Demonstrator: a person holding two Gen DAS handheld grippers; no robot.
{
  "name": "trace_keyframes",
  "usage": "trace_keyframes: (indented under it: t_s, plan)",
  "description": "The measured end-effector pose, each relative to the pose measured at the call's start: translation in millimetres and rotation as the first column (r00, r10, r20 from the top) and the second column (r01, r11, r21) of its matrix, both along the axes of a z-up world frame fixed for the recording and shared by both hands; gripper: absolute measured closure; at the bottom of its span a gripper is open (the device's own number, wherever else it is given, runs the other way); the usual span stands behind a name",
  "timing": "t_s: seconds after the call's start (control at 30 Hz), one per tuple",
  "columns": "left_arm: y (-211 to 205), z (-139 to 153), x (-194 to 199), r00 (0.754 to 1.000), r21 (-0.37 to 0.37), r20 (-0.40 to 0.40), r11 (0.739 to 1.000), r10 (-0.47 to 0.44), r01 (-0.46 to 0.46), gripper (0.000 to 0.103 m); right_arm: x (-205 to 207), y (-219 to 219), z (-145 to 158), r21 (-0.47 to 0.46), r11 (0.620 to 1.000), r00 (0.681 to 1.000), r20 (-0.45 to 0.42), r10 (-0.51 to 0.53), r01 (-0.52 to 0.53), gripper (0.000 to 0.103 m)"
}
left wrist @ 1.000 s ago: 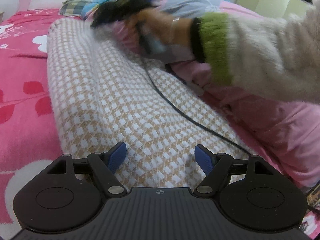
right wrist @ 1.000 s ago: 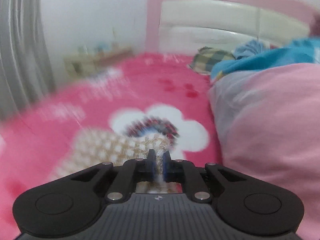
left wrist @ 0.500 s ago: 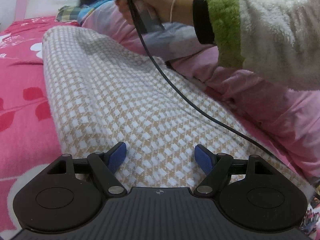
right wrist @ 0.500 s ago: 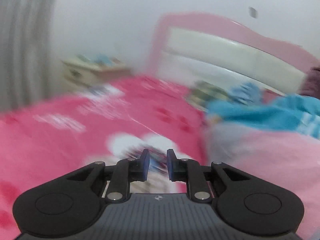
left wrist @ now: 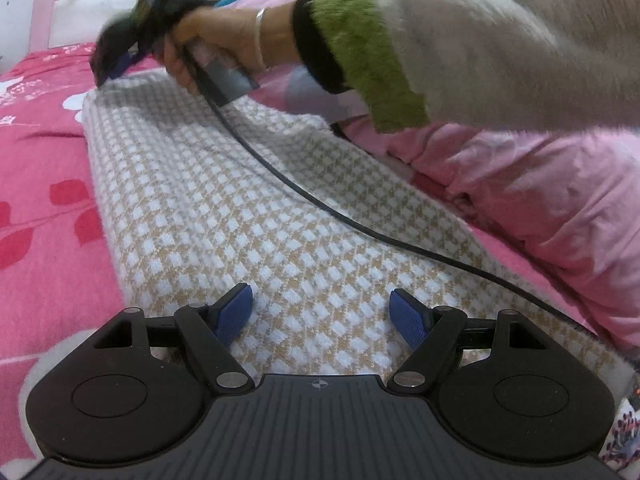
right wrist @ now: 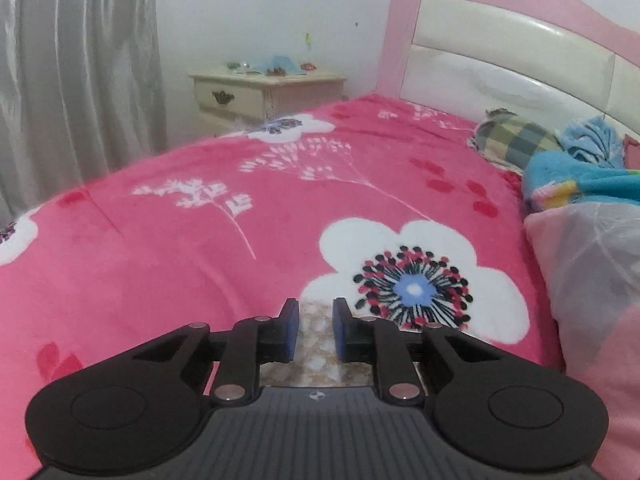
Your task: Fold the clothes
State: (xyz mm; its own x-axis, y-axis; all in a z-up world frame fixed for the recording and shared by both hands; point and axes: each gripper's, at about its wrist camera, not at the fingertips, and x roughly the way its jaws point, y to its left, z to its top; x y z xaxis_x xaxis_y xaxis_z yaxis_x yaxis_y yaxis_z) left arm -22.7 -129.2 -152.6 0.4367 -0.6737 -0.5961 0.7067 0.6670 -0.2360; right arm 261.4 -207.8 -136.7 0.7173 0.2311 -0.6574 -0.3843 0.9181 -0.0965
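Observation:
A beige-and-white houndstooth knit garment (left wrist: 240, 208) lies flat and lengthwise on the pink flowered bedspread (left wrist: 44, 208). My left gripper (left wrist: 322, 314) is open just above its near end, blue pads (left wrist: 236, 312) wide apart with nothing between them. A hand in a fuzzy cream sleeve with a green cuff (left wrist: 360, 44) holds my right gripper (left wrist: 120, 52) over the garment's far end. In the right wrist view the right gripper (right wrist: 315, 328) is open by a narrow gap. The garment's edge (right wrist: 316, 344) shows beneath that gap, not clamped.
A black cable (left wrist: 320, 200) trails across the garment. A bunched pink duvet (left wrist: 540, 200) borders its right side. Farther off are a plaid pillow (right wrist: 516, 136), blue cloth (right wrist: 580, 176), the pink-and-white headboard (right wrist: 500, 60), a nightstand (right wrist: 264, 92) and a grey curtain (right wrist: 72, 80).
The right gripper was shut on the garment's far edge and has let it go, now standing slightly open above it. The left gripper has stayed open in place.

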Motion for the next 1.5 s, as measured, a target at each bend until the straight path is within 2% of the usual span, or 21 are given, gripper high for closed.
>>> trace_keyframes:
  t_s: [0.03,0.07,0.13,0.17,0.23,0.3,0.37,0.43,0.53,0.6,0.7,0.77,0.83,0.87,0.93,0.97,1.03,1.13,1.27,1.4,1.5]
  plan:
    - [-1.1,0.1,0.4,1.000,-0.001,-0.001,1.000,-0.002,0.002,0.027,6.2,-0.3,-10.0,-0.036,0.999,1.000,-0.027,-0.004,0.003,0.081]
    - [-1.8,0.2,0.8,1.000,-0.002,-0.003,1.000,-0.003,0.003,0.027,7.3,-3.7,-9.7,-0.033,0.999,0.999,-0.032,0.001,-0.002,0.079]
    - [-1.3,0.5,1.6,1.000,-0.005,-0.011,1.000,-0.002,0.002,0.027,1.1,-12.5,14.2,0.009,1.000,0.999,-0.025,-0.024,0.025,0.079]
    - [-1.0,0.7,2.0,1.000,-0.007,-0.016,1.000,-0.001,0.001,0.027,-11.6,-20.2,32.0,0.024,0.999,0.999,0.020,-0.028,0.027,0.079]
    - [-0.5,1.1,2.8,1.000,-0.011,-0.024,1.000,0.000,0.000,0.027,-42.6,-36.1,60.3,-0.036,0.999,0.996,0.090,-0.009,0.013,0.078]
    - [0.1,1.4,3.7,0.999,-0.014,-0.033,1.000,0.001,-0.001,0.027,-69.3,-45.9,73.0,-0.127,0.991,0.995,0.084,0.046,-0.035,0.078]
    - [0.6,1.8,4.5,0.999,-0.018,-0.041,1.000,0.002,-0.003,0.027,-87.4,-50.0,68.7,-0.176,0.977,0.992,0.016,0.126,-0.122,0.078]
    - [1.1,2.1,5.3,0.999,-0.022,-0.050,1.000,0.003,-0.004,0.027,-97.7,-51.4,45.8,-0.216,0.961,0.985,-0.052,0.167,-0.174,0.080]
    - [1.7,3.2,5.0,0.999,-0.019,-0.051,1.000,0.004,-0.005,0.027,-89.9,-67.3,-14.7,-0.272,0.956,0.989,-0.125,0.079,-0.111,0.080]
    - [1.6,4.3,3.5,0.999,-0.012,-0.042,1.000,0.005,-0.005,0.027,-85.7,-88.5,-29.3,-0.149,0.988,0.991,-0.129,0.020,-0.039,0.078]
    - [2.0,7.5,3.0,0.999,-0.011,-0.048,1.000,0.011,-0.012,0.027,-94.6,-86.7,-9.2,-0.137,0.990,0.994,-0.110,-0.027,0.012,0.082]
    - [2.7,9.8,2.7,0.999,-0.012,-0.052,1.000,0.014,-0.015,0.027,-110.0,-80.5,9.3,-0.199,0.980,0.997,-0.075,-0.001,-0.014,0.083]
    - [3.3,10.5,2.8,0.998,-0.009,-0.054,1.000,0.015,-0.015,0.027,-120.6,-83.6,20.8,-0.211,0.977,0.998,-0.067,0.018,-0.031,0.083]
    - [3.6,10.3,2.9,0.998,-0.007,-0.054,1.000,0.015,-0.015,0.027,-122.4,-86.2,17.2,-0.237,0.971,0.997,-0.080,0.006,-0.025,0.083]
    - [1.7,10.0,3.1,0.999,0.003,-0.045,1.000,0.015,-0.014,0.027,-118.7,-95.5,-11.4,-0.314,0.950,0.990,-0.132,-0.042,-0.002,0.082]
    - [0.2,9.9,3.2,0.999,0.010,-0.038,1.000,0.015,-0.014,0.027,-119.5,-98.6,-22.6,-0.319,0.948,0.989,-0.139,-0.039,-0.008,0.082]
    - [-2.0,11.1,3.0,0.999,0.021,-0.025,1.000,0.023,-0.022,0.027,-122.9,-98.5,-23.1,-0.320,0.947,0.993,-0.113,-0.046,0.007,0.081]
    - [1.8,20.4,-0.5,0.999,0.006,-0.002,0.999,0.041,-0.041,0.027,-144.8,-89.8,3.6,-0.370,0.927,0.997,-0.024,-0.069,0.056,0.083]
    - [8.5,35.2,-8.3,0.998,-0.029,0.038,0.999,0.045,-0.044,0.027,-218.7,-107.3,70.8,-0.406,0.912,0.998,0.044,-0.039,0.053,0.083]
    - [6.5,38.5,-23.6,0.998,-0.011,0.062,1.000,-0.010,0.011,0.028,-299.3,-119.8,123.2,-0.373,0.928,1.000,0.027,0.007,0.003,0.083]
    - [-0.1,36.0,-40.7,0.995,0.027,0.066,0.997,-0.072,0.070,0.028,-350.7,-114.8,121.0,-0.287,0.957,0.999,-0.018,0.033,-0.037,0.083]
